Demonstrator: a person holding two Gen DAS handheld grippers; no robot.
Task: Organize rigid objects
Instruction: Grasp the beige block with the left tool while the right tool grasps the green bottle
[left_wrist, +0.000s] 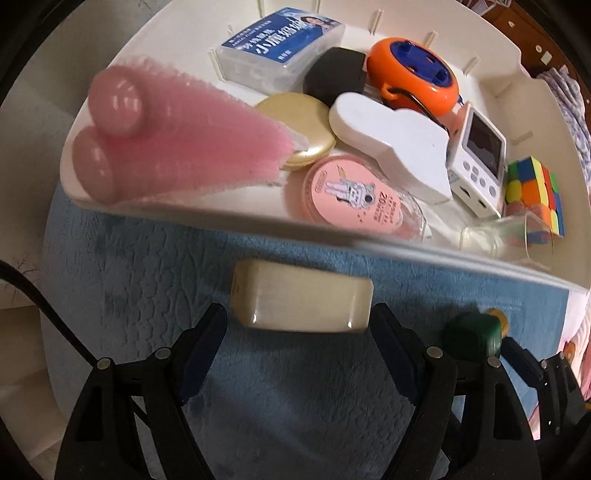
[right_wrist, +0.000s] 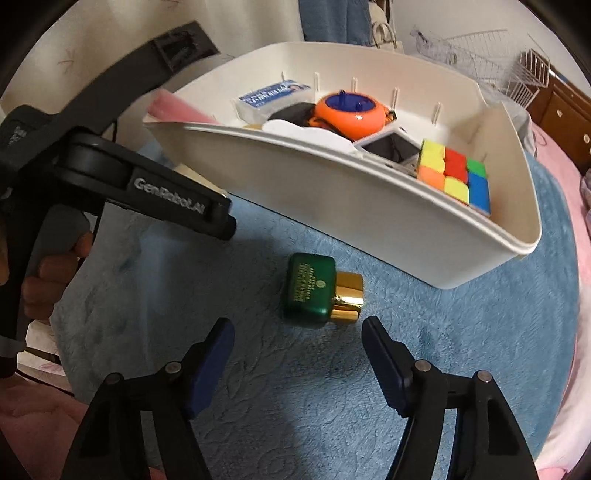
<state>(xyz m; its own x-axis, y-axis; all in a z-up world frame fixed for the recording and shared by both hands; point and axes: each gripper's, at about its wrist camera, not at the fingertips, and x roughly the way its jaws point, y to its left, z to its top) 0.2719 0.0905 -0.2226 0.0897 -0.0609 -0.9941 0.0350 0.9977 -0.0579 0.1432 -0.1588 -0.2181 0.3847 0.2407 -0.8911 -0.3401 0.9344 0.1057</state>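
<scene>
I've got the left gripper (left_wrist: 299, 332) over the blue fleece mat (left_wrist: 280, 387), jaws apart, the glossy beige rectangular block (left_wrist: 301, 295) lying just ahead between the tips, pads not touching it. The right gripper (right_wrist: 297, 343) is spread too, nothing gripped; the small dark-green bottle w/ gold cap (right_wrist: 317, 291) lies on its side just ahead of it, near the white plastic bin (right_wrist: 369, 221). In the bin: multicolour puzzle cube (right_wrist: 456, 175), orange-and-blue round gadget (right_wrist: 349, 110), blue-labelled clear box (left_wrist: 284, 46), and pink bristly rollers (left_wrist: 155, 136), I think, as they're blurred.
</scene>
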